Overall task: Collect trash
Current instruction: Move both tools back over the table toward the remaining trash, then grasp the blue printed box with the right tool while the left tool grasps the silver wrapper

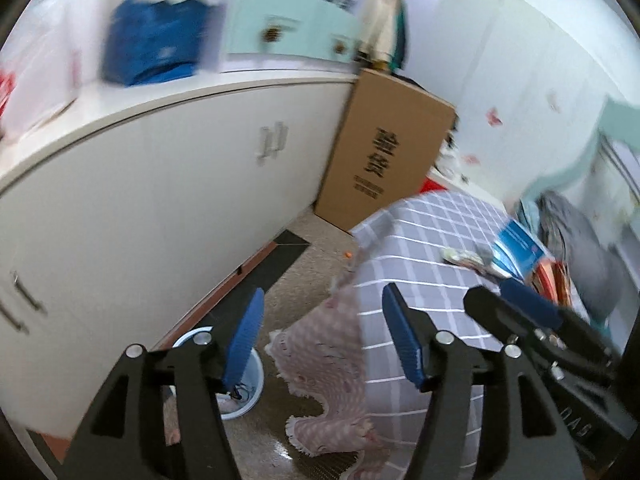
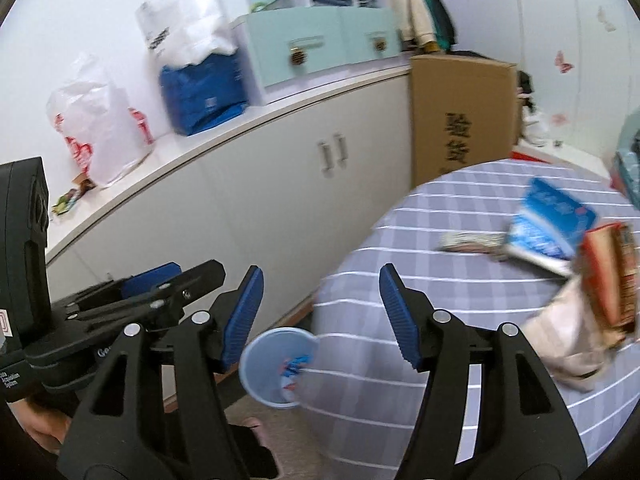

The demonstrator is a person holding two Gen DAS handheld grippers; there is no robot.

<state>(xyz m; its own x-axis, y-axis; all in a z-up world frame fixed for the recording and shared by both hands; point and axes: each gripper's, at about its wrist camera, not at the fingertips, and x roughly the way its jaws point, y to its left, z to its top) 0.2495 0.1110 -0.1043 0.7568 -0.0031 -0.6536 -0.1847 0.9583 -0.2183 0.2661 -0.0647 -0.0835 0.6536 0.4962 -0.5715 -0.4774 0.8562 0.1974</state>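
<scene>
**Wrappers wait on the bed, bin stands ready below**

While the trash still lies out on the bed, neither gripper holds any of it. A flat crumpled wrapper [image 2: 468, 242] rests on the grey checked bedcover [image 2: 460, 280], just beside a blue and white packet [image 2: 548, 224]; a red carton [image 2: 612, 276] and a pale bag [image 2: 572, 340] sit near the bed's right edge. Motion blur hides what the packets are.

On the floor, a light blue bin [image 2: 276, 364] stands tucked against the side of the bed, with some red and blue scraps already inside, so it is probably where each piece is meant to be dropped. Its place there keeps the carry from bed to bin short.

The right gripper [image 2: 320, 316] hovers above the bed's corner and the bin, jaws spread wide and empty. The left gripper [image 1: 324, 336] hangs beside it over the floor and a pink frilled cloth [image 1: 324, 368], jaws likewise wide with nothing between them. Both being open suggests a pick is coming.

Beyond stand a white cabinet [image 2: 260, 184], carrier bags [image 2: 100, 120] on its top, and a cardboard box [image 2: 460, 120].
</scene>
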